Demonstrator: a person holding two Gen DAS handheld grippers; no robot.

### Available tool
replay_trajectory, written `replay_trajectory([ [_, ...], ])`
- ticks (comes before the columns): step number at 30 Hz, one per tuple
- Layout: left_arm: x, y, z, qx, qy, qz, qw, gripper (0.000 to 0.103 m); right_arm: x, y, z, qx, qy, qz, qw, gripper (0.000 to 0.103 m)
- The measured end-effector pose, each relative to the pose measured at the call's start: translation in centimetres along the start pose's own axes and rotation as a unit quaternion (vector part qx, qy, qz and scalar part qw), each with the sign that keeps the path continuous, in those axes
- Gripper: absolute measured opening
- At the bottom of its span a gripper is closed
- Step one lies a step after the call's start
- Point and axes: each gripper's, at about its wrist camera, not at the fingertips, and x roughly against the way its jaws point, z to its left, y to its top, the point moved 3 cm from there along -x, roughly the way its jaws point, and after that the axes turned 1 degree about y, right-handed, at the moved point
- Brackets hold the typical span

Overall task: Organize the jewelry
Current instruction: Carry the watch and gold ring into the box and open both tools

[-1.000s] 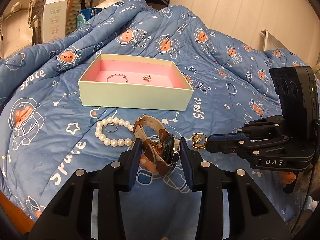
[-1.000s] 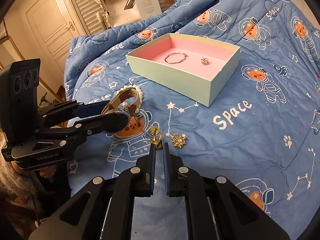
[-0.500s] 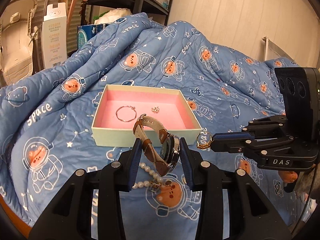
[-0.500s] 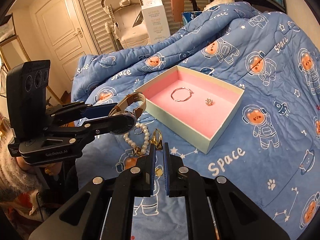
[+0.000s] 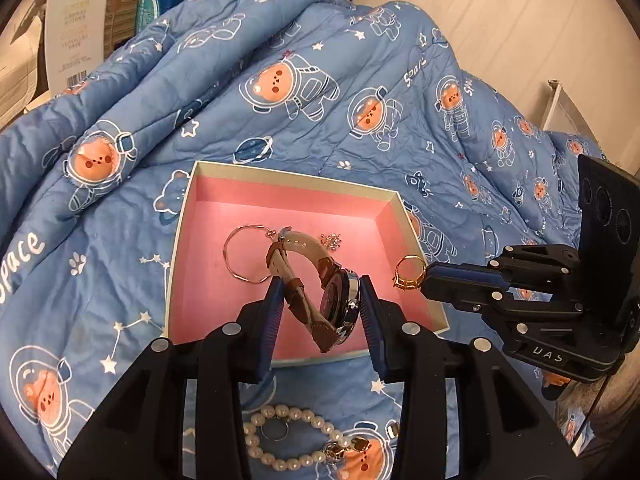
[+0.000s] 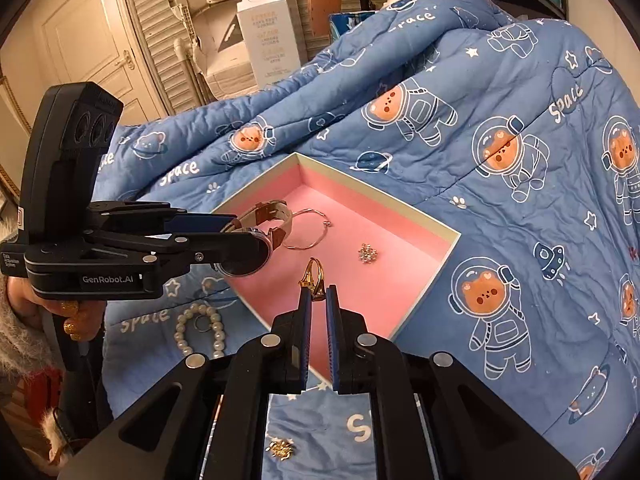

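Observation:
My left gripper (image 5: 320, 292) is shut on a wristwatch (image 5: 316, 276) with a tan-and-brown strap and holds it above the pink-lined box (image 5: 192, 200). It also shows in the right wrist view (image 6: 256, 254). My right gripper (image 6: 316, 294) is shut on a gold ring (image 6: 313, 276), also above the box (image 6: 448, 240); the ring shows in the left wrist view (image 5: 408, 272). Inside the box lie a thin hoop bangle (image 5: 240, 252) and a small sparkly stud (image 6: 367, 253). A pearl bracelet (image 5: 280, 436) lies on the quilt near me.
A blue astronaut-bear quilt (image 5: 320, 100) covers the bed. A small gold brooch (image 6: 282, 449) lies on the quilt below my right gripper. A small ring (image 5: 276, 430) sits inside the pearl loop. A white carton (image 6: 268, 40) and a folded cot stand behind.
Both grippers have lifted off the quilt and moved forward over the box, the left carrying the watch and the right carrying the gold ring. The pearl bracelet stays behind.

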Motion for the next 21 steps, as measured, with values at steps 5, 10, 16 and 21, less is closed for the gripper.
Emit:
replay_trajectory([
  [5,-1.8,0.4,0.3,-0.019,0.024,0.04,0.9987,0.038,-2.7,0.6,-0.9,0.007,-0.005,0.04,0.999,0.007],
  [10,-3.2,0.4,0.2,-0.034,0.019,0.073,0.9966,0.038,-5.3,1.1,-0.5,0.02,-0.013,0.072,0.997,0.007],
  [16,-4.3,0.2,0.0,-0.043,0.015,0.088,0.9951,0.038,-7.2,1.6,-0.7,0.033,-0.028,0.1,0.994,0.007],
  [21,-4.9,-0.1,0.3,-0.041,0.013,0.099,0.9942,0.038,-8.0,1.7,-0.9,0.04,-0.036,0.114,0.992,0.007],
])
